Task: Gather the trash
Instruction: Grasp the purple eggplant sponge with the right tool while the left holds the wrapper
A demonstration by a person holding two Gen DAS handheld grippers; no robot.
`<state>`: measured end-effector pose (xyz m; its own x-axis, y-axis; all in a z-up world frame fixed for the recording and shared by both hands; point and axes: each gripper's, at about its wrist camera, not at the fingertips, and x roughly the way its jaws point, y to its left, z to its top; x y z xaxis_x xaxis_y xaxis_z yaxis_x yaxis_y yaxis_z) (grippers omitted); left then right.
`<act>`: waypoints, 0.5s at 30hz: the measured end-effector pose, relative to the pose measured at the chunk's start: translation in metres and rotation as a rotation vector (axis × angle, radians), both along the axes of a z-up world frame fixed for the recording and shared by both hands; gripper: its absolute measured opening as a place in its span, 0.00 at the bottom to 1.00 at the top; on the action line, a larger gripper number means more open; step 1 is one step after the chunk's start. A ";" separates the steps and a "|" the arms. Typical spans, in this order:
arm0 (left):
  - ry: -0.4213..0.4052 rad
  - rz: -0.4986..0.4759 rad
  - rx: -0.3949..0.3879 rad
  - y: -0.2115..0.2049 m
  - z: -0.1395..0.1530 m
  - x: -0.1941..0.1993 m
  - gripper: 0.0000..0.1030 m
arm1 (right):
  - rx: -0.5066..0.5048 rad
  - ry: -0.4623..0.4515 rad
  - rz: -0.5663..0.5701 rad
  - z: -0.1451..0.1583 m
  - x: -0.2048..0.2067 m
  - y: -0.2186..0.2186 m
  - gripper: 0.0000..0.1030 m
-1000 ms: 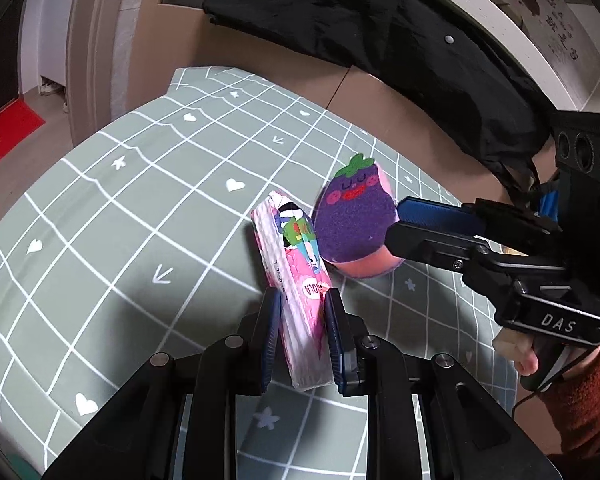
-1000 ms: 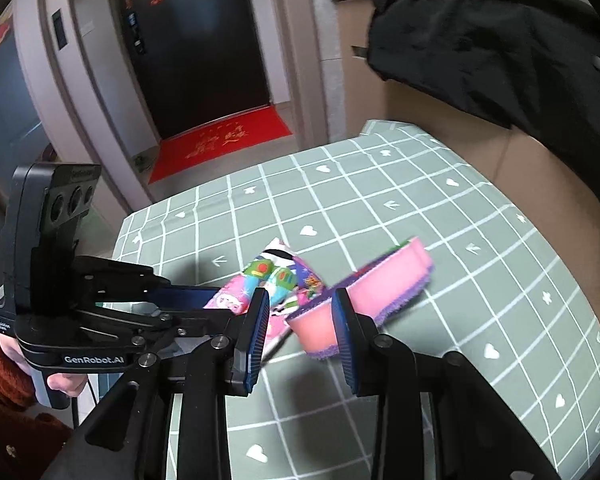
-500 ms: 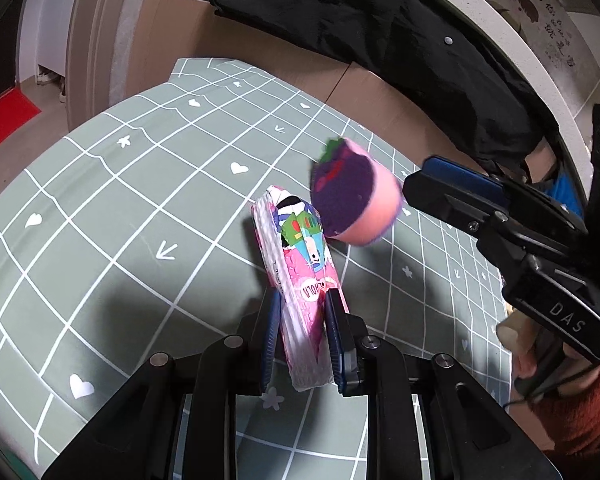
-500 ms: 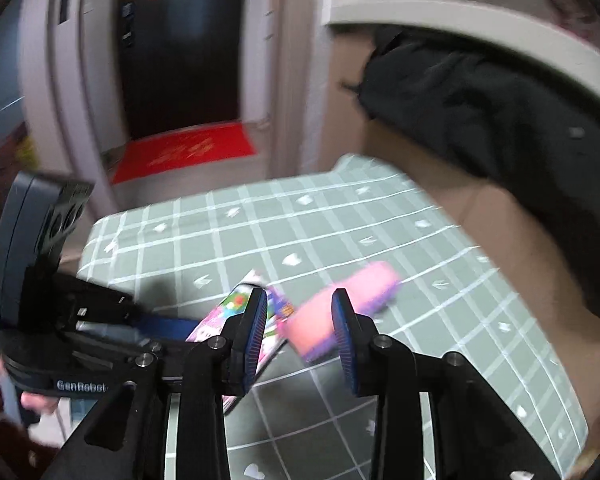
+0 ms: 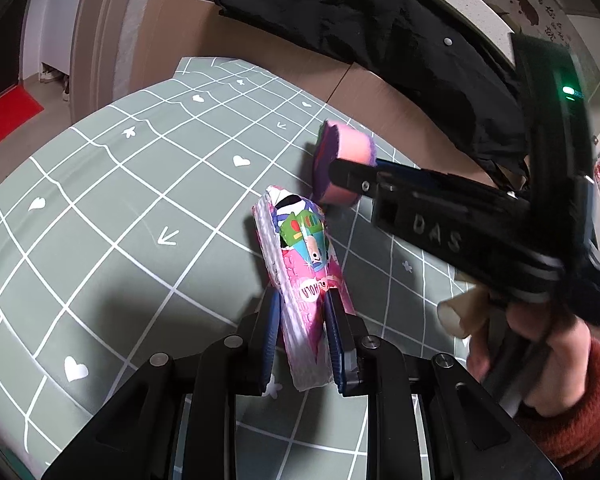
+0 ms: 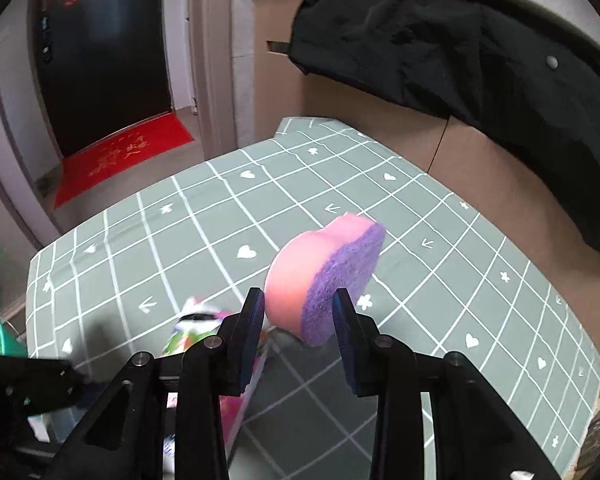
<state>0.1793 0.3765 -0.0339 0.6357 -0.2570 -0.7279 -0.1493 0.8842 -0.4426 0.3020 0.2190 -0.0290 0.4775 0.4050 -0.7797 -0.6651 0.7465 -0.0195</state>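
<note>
A pink tissue packet (image 5: 304,280) with cartoon print stands on edge on the green checked tablecloth (image 5: 120,220), and my left gripper (image 5: 302,312) is shut on its near end. A pink and purple sponge (image 6: 324,276) is lifted off the cloth, with my right gripper (image 6: 298,314) shut on it. In the left wrist view that sponge (image 5: 346,168) hangs above and behind the packet's far end, at the tip of the right gripper (image 5: 356,178), which reaches in from the right. The packet (image 6: 220,352) shows low and blurred behind the right gripper's left finger.
A black jacket (image 5: 380,28) hangs over the brown cardboard panel (image 5: 380,112) behind the table. A red doormat (image 6: 120,156) lies by a dark door on the left. A hand in a red sleeve (image 5: 560,392) holds the right gripper's handle.
The right gripper has lifted the sponge off the cloth and tipped it on edge above the packet's far end. The left gripper kept still, shut on the packet.
</note>
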 end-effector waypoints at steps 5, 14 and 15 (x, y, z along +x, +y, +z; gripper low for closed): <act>0.006 0.002 0.009 0.001 0.000 -0.001 0.23 | 0.016 -0.008 0.018 0.003 0.010 -0.018 0.26; 0.013 -0.013 0.046 -0.011 0.007 0.012 0.23 | 0.060 -0.002 0.001 0.027 0.020 -0.093 0.08; 0.012 -0.013 0.045 -0.012 0.007 0.014 0.23 | 0.067 0.003 -0.002 0.028 0.020 -0.098 0.08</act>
